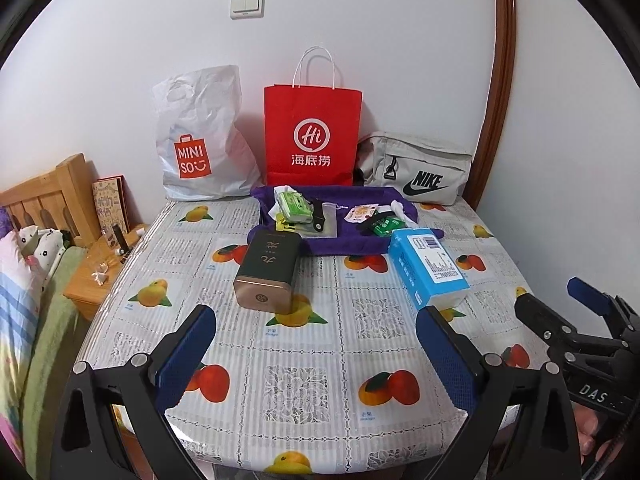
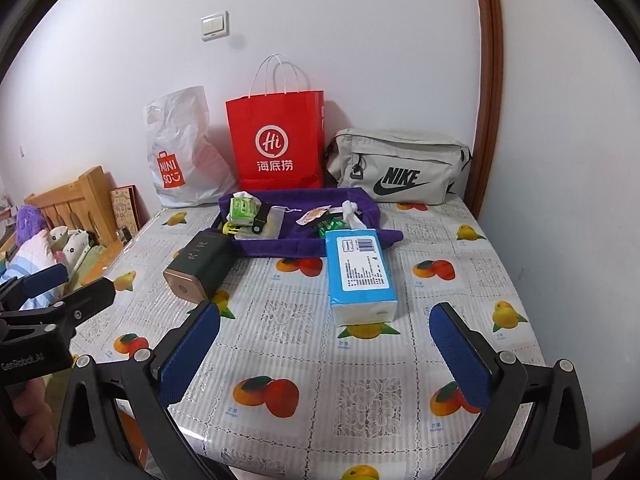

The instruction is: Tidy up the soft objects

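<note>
Tabletop (image 1: 304,364) under a fruit-print cover

On it lie a dark tea tin (image 1: 269,268) on its side, a blue tissue pack (image 1: 428,268), a purple cloth tray (image 1: 340,236), and against the wall a white Miniso bag (image 1: 200,140), red paper bag (image 1: 312,136) and grey Nike pouch (image 1: 416,168).

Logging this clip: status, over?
Left gripper and right gripper open, empty. Blue tissue pack untouched on table, ahead of the right gripper. Dark tin beside it, path clear.
</note>
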`<state>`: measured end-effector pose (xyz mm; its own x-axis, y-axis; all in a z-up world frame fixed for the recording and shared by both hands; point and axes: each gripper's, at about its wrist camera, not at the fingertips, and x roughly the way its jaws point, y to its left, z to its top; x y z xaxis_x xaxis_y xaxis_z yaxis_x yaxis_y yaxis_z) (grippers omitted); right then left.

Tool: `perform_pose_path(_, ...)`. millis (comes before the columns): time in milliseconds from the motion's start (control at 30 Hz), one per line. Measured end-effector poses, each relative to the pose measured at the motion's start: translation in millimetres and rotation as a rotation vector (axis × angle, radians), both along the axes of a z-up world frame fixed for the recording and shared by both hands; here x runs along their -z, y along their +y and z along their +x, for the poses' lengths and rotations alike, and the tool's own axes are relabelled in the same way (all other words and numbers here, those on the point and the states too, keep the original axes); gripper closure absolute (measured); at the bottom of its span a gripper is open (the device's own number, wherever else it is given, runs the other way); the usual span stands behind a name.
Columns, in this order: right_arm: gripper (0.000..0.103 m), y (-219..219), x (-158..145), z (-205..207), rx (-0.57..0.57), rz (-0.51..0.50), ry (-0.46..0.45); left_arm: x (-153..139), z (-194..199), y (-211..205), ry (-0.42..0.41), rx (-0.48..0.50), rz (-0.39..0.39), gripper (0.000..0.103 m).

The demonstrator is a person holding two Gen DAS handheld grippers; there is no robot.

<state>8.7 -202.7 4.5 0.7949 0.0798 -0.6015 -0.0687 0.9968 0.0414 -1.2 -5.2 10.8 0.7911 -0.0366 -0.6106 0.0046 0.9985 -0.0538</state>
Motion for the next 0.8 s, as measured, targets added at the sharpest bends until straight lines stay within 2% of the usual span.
perform_pose_path(800,0.000,-7.4,-3.2,-7.8,0.020,0.009,-0.011,-2.4,-4.0,-4.8,0.005,0.000,0.005,0.002)
